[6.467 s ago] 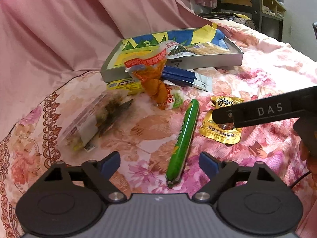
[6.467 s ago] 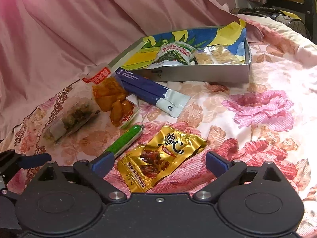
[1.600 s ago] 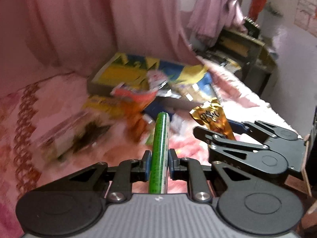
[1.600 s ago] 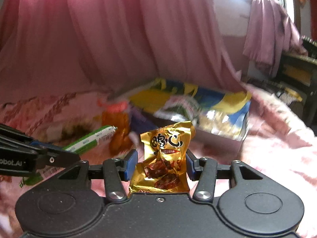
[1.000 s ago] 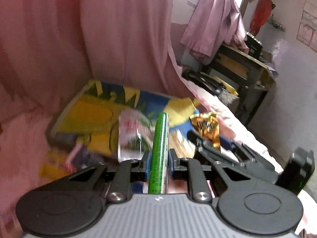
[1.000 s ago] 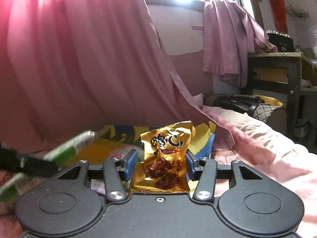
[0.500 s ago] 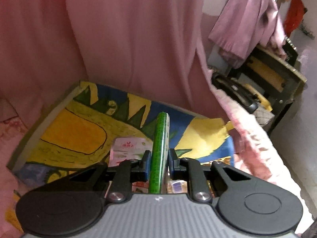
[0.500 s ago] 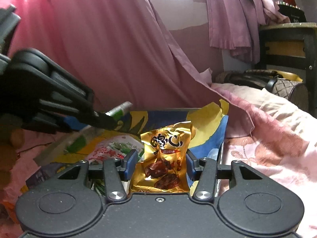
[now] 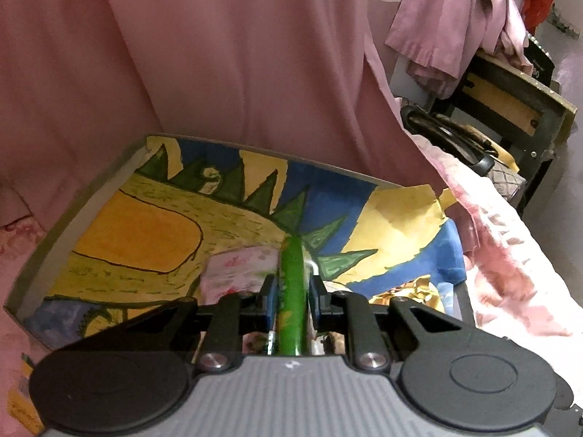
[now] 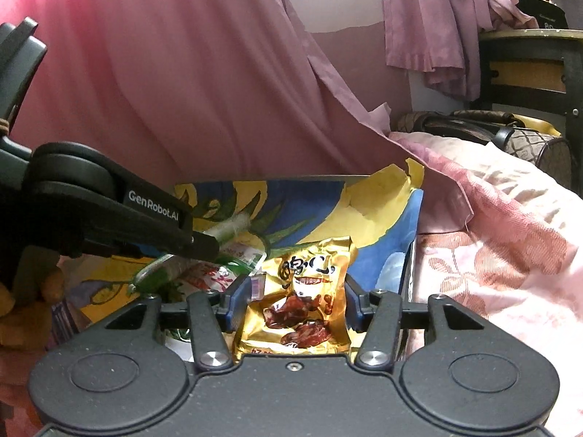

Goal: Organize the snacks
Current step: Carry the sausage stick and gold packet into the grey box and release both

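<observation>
My left gripper [image 9: 291, 289] is shut on a green sausage stick [image 9: 290, 291] and holds it over the shallow grey box [image 9: 65, 225] lined with a yellow, blue and green drawing. My right gripper [image 10: 291, 298] is shut on a gold snack packet [image 10: 300, 298], held upright over the right end of the same box [image 10: 410, 255]. The left gripper also shows at the left of the right wrist view [image 10: 204, 244], with the stick's blurred tip [image 10: 233, 227] sticking out. A pink-and-white packet [image 9: 237, 273] lies in the box under the stick.
A pink curtain [image 9: 218, 54] hangs right behind the box. Floral pink bedding [image 10: 492, 255] lies to the right. A handbag [image 10: 492, 131] and a dark wooden desk [image 9: 510, 94] with hanging pink clothes stand at the far right. Green-printed packets [image 10: 204, 273] lie in the box.
Both grippers have carried their snacks from the bedspread up and forward over the box. In the last half second the left gripper has dropped lower toward the box floor, and the stick looks blurred.
</observation>
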### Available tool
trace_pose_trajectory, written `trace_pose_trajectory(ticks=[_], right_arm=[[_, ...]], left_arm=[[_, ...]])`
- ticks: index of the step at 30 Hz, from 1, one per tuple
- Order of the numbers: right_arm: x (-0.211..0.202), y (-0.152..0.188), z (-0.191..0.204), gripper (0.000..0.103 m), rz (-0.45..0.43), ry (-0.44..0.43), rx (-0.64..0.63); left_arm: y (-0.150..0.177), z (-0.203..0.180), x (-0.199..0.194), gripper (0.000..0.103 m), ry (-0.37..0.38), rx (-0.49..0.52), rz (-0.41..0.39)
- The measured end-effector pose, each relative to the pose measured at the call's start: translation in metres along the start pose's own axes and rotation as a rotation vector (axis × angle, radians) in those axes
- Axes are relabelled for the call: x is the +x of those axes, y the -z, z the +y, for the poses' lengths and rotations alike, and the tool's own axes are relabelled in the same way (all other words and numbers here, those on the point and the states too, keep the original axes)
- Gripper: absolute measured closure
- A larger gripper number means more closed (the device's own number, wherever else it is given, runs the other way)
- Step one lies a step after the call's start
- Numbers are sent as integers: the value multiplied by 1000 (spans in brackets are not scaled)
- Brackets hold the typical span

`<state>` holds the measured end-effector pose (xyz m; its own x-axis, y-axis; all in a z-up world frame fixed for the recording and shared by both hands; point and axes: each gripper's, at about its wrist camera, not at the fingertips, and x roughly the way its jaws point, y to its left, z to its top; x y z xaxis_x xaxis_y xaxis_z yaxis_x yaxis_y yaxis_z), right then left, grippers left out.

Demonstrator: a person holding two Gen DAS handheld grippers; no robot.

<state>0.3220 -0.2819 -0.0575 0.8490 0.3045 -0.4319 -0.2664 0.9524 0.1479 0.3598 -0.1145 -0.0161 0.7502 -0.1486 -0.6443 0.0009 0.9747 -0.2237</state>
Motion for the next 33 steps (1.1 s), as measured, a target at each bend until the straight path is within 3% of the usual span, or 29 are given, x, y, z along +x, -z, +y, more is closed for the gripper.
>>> trace_pose_trajectory(ticks=[6, 9, 18, 22, 27, 33], right_arm=[[-1, 0, 0, 38, -1, 14, -11], [-5, -2, 0, 25, -16, 24, -12], [-54, -10, 1, 8, -147, 84, -31], [-87, -12, 5, 3, -215, 97, -23], [-128, -9, 14, 1, -282, 97, -3], [-166, 3, 32, 1, -291, 94, 4]], left_arm=[[1, 0, -2, 78, 19, -29, -2], [2, 2, -13, 64, 7, -42, -20], [15, 6, -93, 18, -71, -17, -219], [24, 9, -132, 7, -86, 18, -282], [44, 19, -173, 1, -104, 29, -335], [77, 39, -212, 0, -123, 28, -357]])
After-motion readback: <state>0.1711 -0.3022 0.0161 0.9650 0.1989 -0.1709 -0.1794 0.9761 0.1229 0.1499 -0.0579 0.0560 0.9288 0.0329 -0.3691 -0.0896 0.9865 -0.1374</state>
